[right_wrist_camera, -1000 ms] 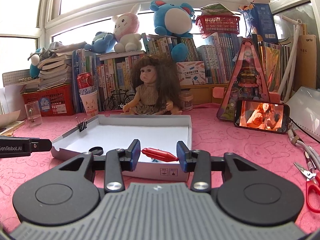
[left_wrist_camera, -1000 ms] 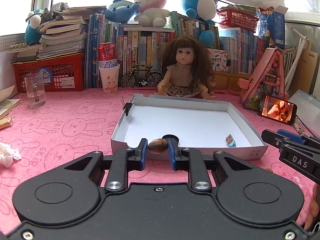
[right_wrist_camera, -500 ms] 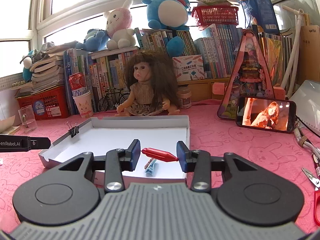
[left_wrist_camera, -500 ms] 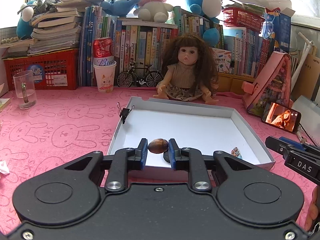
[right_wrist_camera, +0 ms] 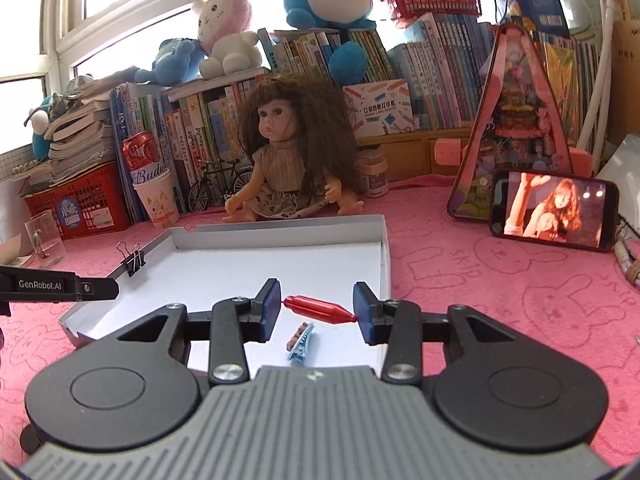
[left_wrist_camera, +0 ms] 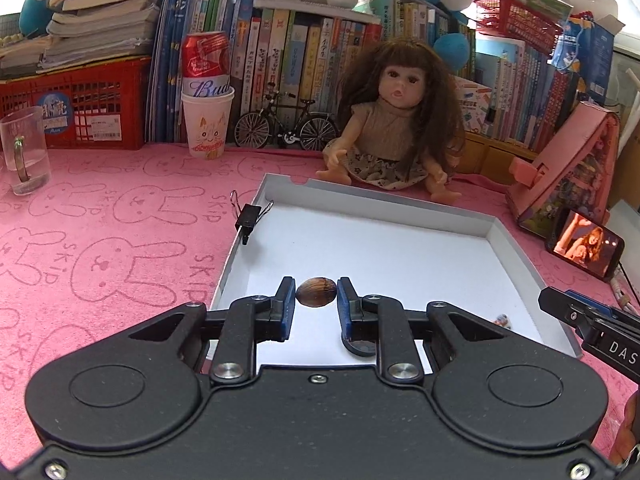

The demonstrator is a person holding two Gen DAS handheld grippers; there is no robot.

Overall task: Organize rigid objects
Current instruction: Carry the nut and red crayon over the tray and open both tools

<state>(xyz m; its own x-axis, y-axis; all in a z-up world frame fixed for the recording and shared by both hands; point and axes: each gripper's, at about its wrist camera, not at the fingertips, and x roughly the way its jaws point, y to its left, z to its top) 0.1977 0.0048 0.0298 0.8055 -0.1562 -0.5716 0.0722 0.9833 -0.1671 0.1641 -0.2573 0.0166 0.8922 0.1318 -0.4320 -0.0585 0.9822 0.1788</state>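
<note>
Over the shallow white cardboard tray (left_wrist_camera: pixel 516 248), my left gripper (left_wrist_camera: pixel 316 298) pinches a brown oval nut (left_wrist_camera: pixel 316 297) and my right gripper (right_wrist_camera: pixel 316 309) clamps a red spindle-shaped plastic piece (right_wrist_camera: pixel 320 309) end to end, both poised for release beside the blue hair clip (right_wrist_camera: pixel 301 342) lying inside.

Black bodies with silver screws and blue pads are seen on the left tongs (left_wrist_camera: pixel 316 298) and right tongs (right_wrist_camera: pixel 316 310) (ribbed grey housing on the right).

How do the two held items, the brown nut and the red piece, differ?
The nut is brown, rounded and short; the red piece is long, slim and pointed at both ends. The left gripper stands narrow on the nut; the right gripper stands wider, pinching the piece end to end. Both hang over the white tray.
</note>
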